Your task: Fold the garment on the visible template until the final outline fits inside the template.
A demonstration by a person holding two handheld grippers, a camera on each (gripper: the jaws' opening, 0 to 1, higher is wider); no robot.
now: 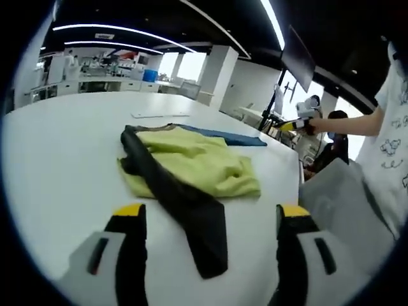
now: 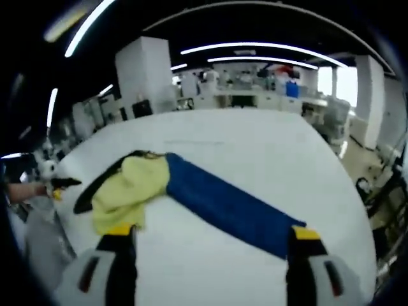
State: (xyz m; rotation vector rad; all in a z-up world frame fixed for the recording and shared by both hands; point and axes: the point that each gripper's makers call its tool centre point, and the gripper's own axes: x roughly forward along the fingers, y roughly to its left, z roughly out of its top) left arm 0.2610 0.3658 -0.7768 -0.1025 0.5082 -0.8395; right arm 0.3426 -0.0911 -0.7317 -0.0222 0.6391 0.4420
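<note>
The crumpled garment of yellow-green cloth with a black sleeve and a blue sleeve (image 1: 191,167) lies bunched on the white round tabletop (image 1: 57,166), towards the tabletop's edge on the side where a person in a white printed shirt (image 1: 395,134) stands. In the left gripper view its black sleeve (image 1: 185,210) runs from the yellow body towards the camera and ends between the two jaws of the left tongs (image 1: 210,213), which stand wide apart, holding nothing; whether the jaw tips touch the cloth cannot be told. The blue sleeve (image 1: 223,135) stretches flat behind the yellow body, away from the camera.

In the right gripper view the same garment (image 2: 131,185) lies to the left, the blue sleeve (image 2: 229,207) reaching diagonally across the tabletop (image 2: 255,146) towards the right jaw of the right tongs (image 2: 210,231). These tongs are also spread wide and empty, the left jaw tip just beside the yellow cloth, the right jaw tip just beside the end of the blue sleeve.

A thin pale flat sheet (image 1: 159,115) lies on the tabletop beyond the garment. The person's outstretched arm holds the right tongs, seen in the left gripper view at the right (image 1: 299,121). A grey padded chair back (image 1: 344,210) stands just beside the tabletop's edge.
</note>
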